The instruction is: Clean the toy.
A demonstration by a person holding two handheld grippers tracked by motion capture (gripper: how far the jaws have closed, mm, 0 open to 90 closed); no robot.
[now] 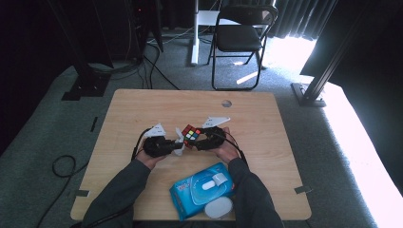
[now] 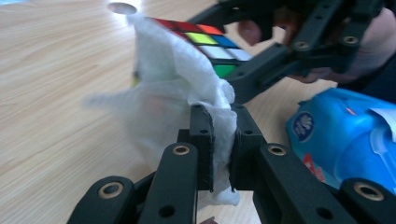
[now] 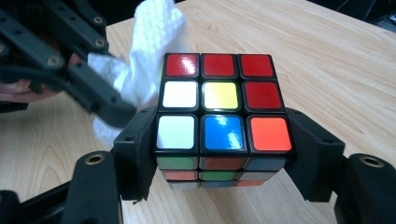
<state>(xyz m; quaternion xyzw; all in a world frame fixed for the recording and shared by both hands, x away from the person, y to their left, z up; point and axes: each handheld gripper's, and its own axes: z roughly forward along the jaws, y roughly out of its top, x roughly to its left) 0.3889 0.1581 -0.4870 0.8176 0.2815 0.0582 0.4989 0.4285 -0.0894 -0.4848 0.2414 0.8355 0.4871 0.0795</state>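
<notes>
A scrambled puzzle cube (image 3: pixel 219 112) with red, white, yellow, blue and orange squares on top is clamped between the jaws of my right gripper (image 3: pixel 219 158), a little above the table. My left gripper (image 2: pixel 219 149) is shut on a white wipe (image 2: pixel 173 93), whose loose end lies against the cube's (image 2: pixel 205 42) side. In the high view both grippers meet at the table's middle, the left gripper (image 1: pixel 177 146) with the wipe (image 1: pixel 179 142) just left of the cube (image 1: pixel 191 134) and the right gripper (image 1: pixel 194 141) beyond it.
A blue pack of wipes (image 1: pixel 203 189) with a white flap lies near the front edge of the wooden table (image 1: pixel 142 104), between the person's forearms. A round hole (image 1: pixel 226 103) is in the tabletop at the back. A black folding chair (image 1: pixel 240 33) stands beyond the table.
</notes>
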